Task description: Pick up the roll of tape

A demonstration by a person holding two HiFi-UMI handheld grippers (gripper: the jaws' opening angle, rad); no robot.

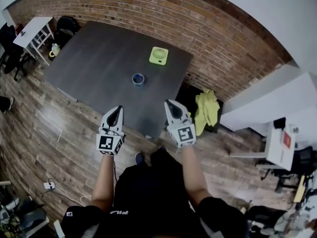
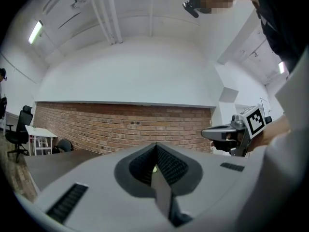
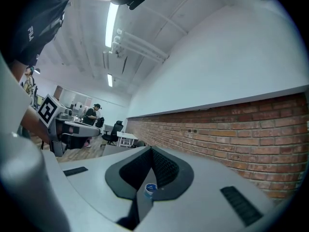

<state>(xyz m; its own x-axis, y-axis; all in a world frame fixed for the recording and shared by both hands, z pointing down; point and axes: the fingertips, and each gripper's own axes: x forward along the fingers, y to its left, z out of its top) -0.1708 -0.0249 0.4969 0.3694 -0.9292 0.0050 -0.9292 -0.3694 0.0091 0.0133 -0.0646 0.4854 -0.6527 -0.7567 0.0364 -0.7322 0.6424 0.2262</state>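
The blue roll of tape (image 1: pixel 138 79) lies flat near the middle of a dark grey table (image 1: pixel 99 58). In the right gripper view the tape (image 3: pixel 150 189) shows small through the notch of the jaws. My left gripper (image 1: pixel 118 108) and right gripper (image 1: pixel 170 103) hover side by side over the table's near edge, short of the tape and apart from it. Both point level toward the brick wall with jaws shut and nothing between them. In its own view the left gripper (image 2: pixel 156 146) has the right gripper (image 2: pixel 226 133) beside it.
A yellow-green square object (image 1: pixel 158 55) sits on the table beyond the tape. A yellow cloth (image 1: pixel 205 109) hangs over a dark seat right of the table. A white desk (image 1: pixel 33 31) and office chairs stand at the far left. A power strip (image 1: pixel 48 185) lies on the wooden floor.
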